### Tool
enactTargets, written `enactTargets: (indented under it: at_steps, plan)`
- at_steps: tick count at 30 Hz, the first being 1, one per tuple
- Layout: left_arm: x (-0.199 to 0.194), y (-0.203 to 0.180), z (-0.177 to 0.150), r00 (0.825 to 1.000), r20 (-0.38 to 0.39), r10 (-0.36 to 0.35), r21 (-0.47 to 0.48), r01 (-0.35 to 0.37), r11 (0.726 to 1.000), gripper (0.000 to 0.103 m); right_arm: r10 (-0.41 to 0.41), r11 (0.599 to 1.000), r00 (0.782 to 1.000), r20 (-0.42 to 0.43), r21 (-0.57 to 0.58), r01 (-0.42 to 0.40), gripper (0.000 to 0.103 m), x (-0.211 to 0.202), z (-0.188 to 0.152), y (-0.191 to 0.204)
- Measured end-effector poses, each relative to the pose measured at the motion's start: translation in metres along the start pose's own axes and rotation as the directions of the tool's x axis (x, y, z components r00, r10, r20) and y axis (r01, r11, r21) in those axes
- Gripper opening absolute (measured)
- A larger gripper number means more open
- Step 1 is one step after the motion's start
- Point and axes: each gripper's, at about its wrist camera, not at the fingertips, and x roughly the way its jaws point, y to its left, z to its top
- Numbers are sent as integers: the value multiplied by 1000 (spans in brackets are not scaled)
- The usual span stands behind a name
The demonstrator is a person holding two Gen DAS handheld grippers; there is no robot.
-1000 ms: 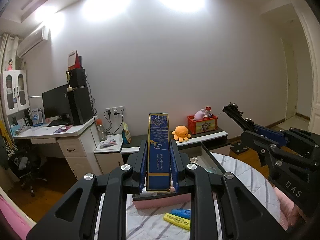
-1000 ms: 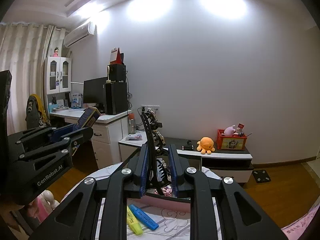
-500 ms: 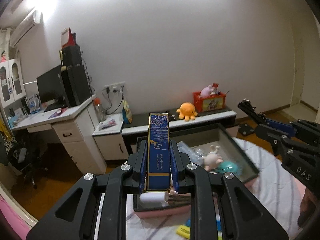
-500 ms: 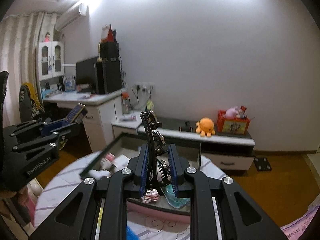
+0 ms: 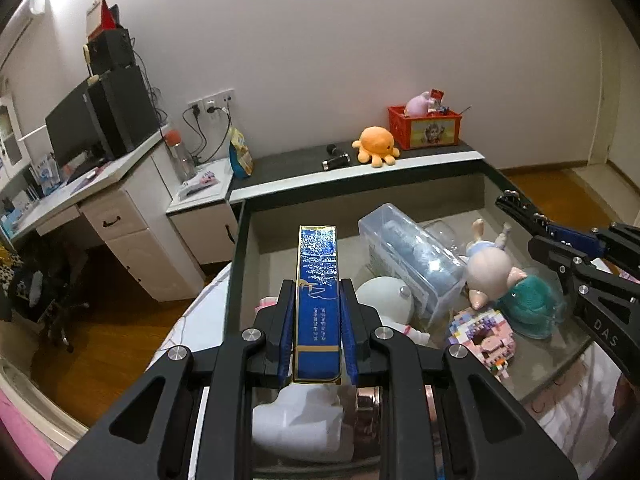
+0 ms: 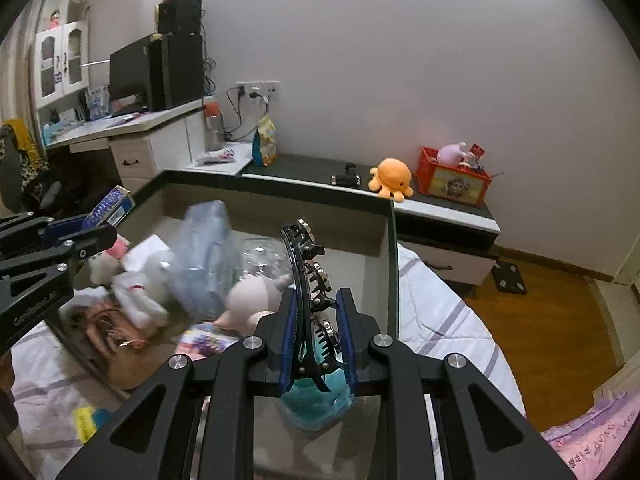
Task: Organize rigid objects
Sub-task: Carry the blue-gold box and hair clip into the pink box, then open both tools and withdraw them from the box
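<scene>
1. Right wrist view: the clear plastic container (image 6: pixel 206 256) and white plush toy (image 6: pixel 138 288) in the dark-rimmed storage box (image 6: pixel 394 248) are motion-blurred.
2. Left wrist view: the white rounded object (image 5: pixel 298 424) under the left gripper (image 5: pixel 318 334) is partly hidden, identity unclear.
3. The teal soft item (image 6: pixel 316 408) is largely covered.

Left tongs (image 5: pixel 318 320): matte black frame with cut-out arms, silver screws, blue ribbed pads (image 5: pixel 286 330). Right tongs (image 6: pixel 317 330): same build. White lettering on the sides: "DAS" on the right, "GenRobot.AI" on the left.
</scene>
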Motion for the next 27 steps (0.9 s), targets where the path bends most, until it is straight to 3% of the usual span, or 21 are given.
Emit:
enactTargets:
  at_steps: [3, 5, 6, 7, 9, 12, 14, 15, 16, 22, 24, 27]
  plan:
    - [1, -2, 1, 1000, 19, 17, 1, -17, 1000, 23, -9, 1000, 1000, -7, 0, 9, 20, 4, 1, -3]
    - [-1, -2, 2, 999, 28, 25, -7, -24, 1000, 37, -17, 1000, 1000, 5, 7, 17, 21, 3, 1, -5]
    - [-3, -1, 3, 999, 38, 22, -12, -22, 1000, 51, -11, 1000, 1000, 4, 13, 11, 21, 2, 2, -6]
    - [-7, -1, 3, 999, 48, 25, -14, -24, 1000, 55, -5, 1000, 1000, 5, 20, 5, 26, 1, 3, -7]
    - [-16, 1, 4, 997, 67, 31, -16, -29, 999, 58, -7, 1000, 1000, 14, 22, 6, 57, -3, 3, -8]
    - [-37, 3, 3, 994, 104, 33, -31, -30, 999, 80, 23, 999, 999, 49, 24, -24, 62, -20, 6, -5]
    - [-56, 7, 2, 990, 135, 32, -37, -27, 999, 84, 49, 998, 996, 77, 34, -52, 64, -35, 8, -3]
    - [-64, 8, 1, 988, 149, 31, -42, -25, 999, 92, 53, 998, 994, 93, 36, -57, 67, -44, 9, -2]
    - [-74, 9, 0, 986, 165, 30, -49, -23, 999, 100, 54, 998, 993, 106, 39, -59, 78, -52, 10, 0]
    - [-140, 17, -11, 966, 257, 27, -89, -4, 996, 103, 81, 996, 973, 214, 25, -89, 87, -116, 6, 14]
    - [-163, 18, -18, 956, 292, 32, -108, -1, 994, 103, 76, 997, 964, 256, 9, -81, 103, -141, 1, 20]
    - [-198, 20, -31, 936, 350, 40, -136, 9, 991, 103, 68, 997, 948, 310, -2, -71, 103, -173, -7, 27]
